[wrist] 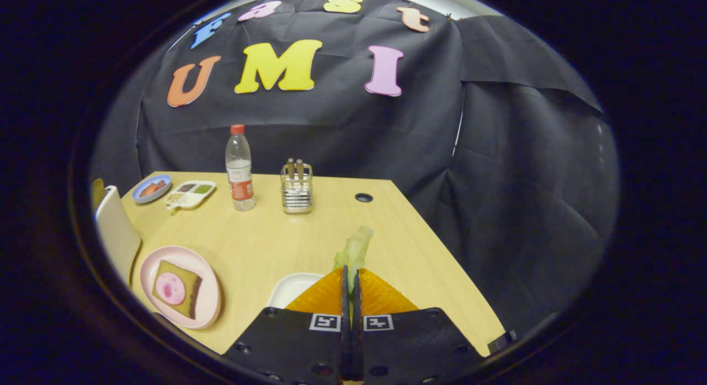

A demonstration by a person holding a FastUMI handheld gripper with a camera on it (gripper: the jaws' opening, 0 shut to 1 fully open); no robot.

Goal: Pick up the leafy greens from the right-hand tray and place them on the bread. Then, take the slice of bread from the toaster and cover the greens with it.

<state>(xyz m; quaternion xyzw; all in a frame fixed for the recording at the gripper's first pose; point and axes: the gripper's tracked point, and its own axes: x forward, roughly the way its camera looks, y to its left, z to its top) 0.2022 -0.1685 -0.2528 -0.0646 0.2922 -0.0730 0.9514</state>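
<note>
Jaws: my gripper (351, 283) has them pressed together, pinching the leafy greens (354, 251).
Greens: lifted above the white tray (290, 288).
Left: the bread (178, 288), bare, left of the tray; toaster slice untouched, I judge.

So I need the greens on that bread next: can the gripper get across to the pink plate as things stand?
Probably yes. The gripper is shut on the leafy greens, lifted above the white tray. Bare table lies between it and the bread on the pink plate; nothing stands between.

1. The gripper view is taken from above the wooden table (265, 241), angled down along the gripper (350, 277) fingers.
2. The table's far edge and the booth wall behind it are faced.
3. The table's near right corner is seen closest.
</note>
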